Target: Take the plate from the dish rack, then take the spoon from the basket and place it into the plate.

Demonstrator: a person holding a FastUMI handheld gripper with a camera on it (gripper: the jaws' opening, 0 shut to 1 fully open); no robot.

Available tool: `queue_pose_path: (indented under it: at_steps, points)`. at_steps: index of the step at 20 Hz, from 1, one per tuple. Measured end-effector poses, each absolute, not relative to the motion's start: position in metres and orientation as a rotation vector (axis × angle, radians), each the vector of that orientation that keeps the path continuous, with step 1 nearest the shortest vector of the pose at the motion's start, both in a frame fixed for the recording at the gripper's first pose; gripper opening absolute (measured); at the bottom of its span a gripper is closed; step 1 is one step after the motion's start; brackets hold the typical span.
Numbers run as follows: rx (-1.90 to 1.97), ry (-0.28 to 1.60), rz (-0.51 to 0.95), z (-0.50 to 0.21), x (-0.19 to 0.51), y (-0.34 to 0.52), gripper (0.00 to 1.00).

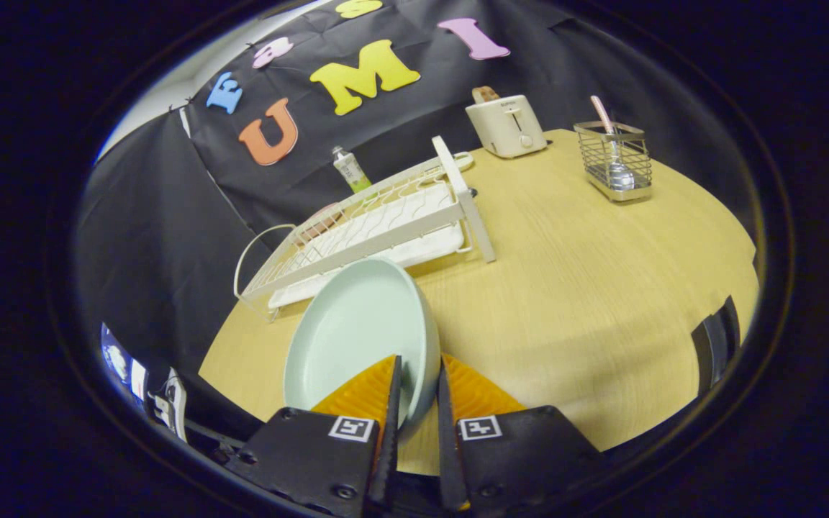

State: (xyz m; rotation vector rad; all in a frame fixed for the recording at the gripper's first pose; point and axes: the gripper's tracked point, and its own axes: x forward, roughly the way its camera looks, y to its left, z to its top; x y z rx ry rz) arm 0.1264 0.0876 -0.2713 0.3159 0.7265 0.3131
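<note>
Jaws clamp the pale green plate's rim, holding it on edge, hollow facing left toward the dish rack.

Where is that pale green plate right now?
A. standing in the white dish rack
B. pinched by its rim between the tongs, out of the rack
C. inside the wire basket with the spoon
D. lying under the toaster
B: the plate has its rim between the two orange fingers of the tongs, which press on it from both sides, in front of the dish rack.
</note>
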Motion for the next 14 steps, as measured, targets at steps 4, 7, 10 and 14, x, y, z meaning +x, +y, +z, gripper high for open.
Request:
queue_pose_path:
  at_steps: [4,7,10,14]
  points:
    - [0.321,0.727,0.275,-0.272,0.133,0.071,0.38]
    - [0.249,0.662,0.24,-0.253,0.139,0.043,0.79]
    - [0.157,0.513,0.176,-0.211,0.159,0.008,0.97]
    - [0.064,0.344,0.074,-0.159,0.195,-0.049,1.0]
